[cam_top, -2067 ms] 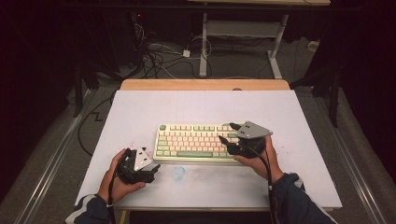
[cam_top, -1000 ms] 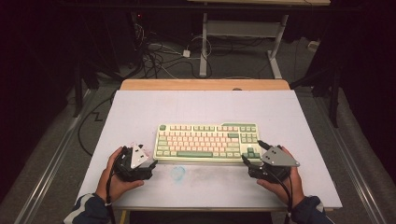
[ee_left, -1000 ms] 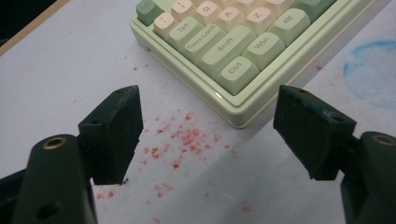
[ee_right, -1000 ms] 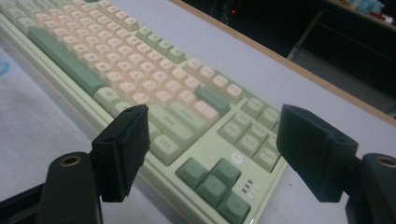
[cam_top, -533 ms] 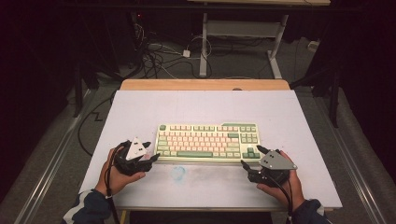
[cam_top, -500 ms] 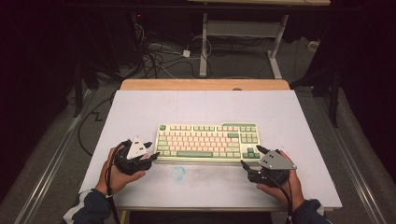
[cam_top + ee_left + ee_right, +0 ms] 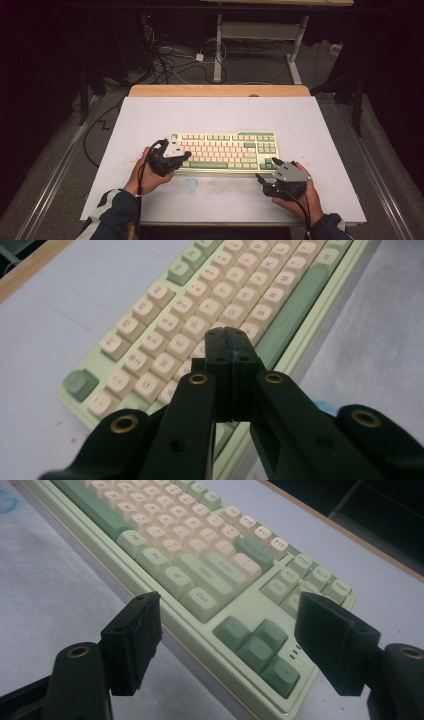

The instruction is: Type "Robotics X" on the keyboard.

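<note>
A pale green keyboard with cream and green keys lies in the middle of the white table. My left gripper hovers over the keyboard's left end, tips pointing right. In the left gripper view its jaws have just been closing and now meet, with nothing between them, above the cream keys. My right gripper stands open just in front of the keyboard's right corner. In the right gripper view its jaws are spread wide on either side of the green arrow keys, and they touch nothing.
A blue smudge marks the table in front of the keyboard. A wooden strip runs along the table's far edge. Behind it, cables lie on the floor beside a metal desk frame.
My left gripper has moved right and up from the table onto the keyboard's left end, and its jaws have gone from open to shut. The right gripper has barely moved over the last second.
</note>
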Available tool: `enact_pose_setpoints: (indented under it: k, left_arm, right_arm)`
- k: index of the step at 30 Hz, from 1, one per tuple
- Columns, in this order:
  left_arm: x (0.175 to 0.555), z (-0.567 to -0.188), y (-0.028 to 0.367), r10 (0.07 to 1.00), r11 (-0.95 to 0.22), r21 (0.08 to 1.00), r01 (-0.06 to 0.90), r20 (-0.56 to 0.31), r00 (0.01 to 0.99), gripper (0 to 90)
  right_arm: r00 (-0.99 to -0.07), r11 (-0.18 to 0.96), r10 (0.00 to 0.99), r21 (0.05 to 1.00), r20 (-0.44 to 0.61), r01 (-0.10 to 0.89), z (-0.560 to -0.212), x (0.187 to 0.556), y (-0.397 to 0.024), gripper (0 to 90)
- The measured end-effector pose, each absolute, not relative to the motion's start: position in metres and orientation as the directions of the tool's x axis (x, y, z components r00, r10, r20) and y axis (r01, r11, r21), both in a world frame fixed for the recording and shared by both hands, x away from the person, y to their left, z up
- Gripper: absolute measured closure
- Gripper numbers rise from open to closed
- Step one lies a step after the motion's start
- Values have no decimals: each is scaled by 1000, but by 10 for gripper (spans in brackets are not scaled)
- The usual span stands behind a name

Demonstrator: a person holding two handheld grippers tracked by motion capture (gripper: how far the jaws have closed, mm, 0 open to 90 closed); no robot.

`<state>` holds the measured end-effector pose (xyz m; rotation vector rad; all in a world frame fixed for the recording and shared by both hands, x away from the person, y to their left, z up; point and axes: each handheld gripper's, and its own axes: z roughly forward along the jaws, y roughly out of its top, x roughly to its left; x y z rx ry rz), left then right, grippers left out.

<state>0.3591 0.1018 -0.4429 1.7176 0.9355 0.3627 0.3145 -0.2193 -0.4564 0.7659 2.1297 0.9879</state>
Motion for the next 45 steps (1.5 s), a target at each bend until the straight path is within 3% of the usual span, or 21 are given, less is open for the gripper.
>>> enact_pose_setpoints:
  k: [13,30,34,36,38,40,42,45]
  left_arm:
    - [378,-458,51,707,-168,884,437,-201,678,868]
    - [380,-466,44,721,-191,883,428,-170,672,851]
    - [378,-461,49,725,-183,899,399,-151,672,805]
    - [377,-457,52,734,-169,913,372,-135,665,720]
    - [373,-453,55,728,-153,924,352,-135,672,717]
    - [370,-450,58,729,-144,933,330,-125,673,671]
    - [367,-448,60,729,-148,938,314,-111,676,567]
    - [364,-446,64,731,-128,948,293,-109,673,511]
  right_arm:
    - [-625,564,710,793,-325,228,-460,315,-218,285]
    - [-640,586,691,779,-335,225,-463,316,-216,289]
    - [-639,585,693,779,-334,227,-462,316,-217,289]
    - [-635,579,698,782,-331,230,-462,316,-218,290]
    - [-634,581,698,781,-334,228,-462,316,-218,289]
    - [-630,579,701,782,-333,231,-461,316,-219,290]
    - [-628,576,704,784,-332,232,-461,316,-219,290]
    - [-627,573,705,787,-331,229,-461,316,-219,289]
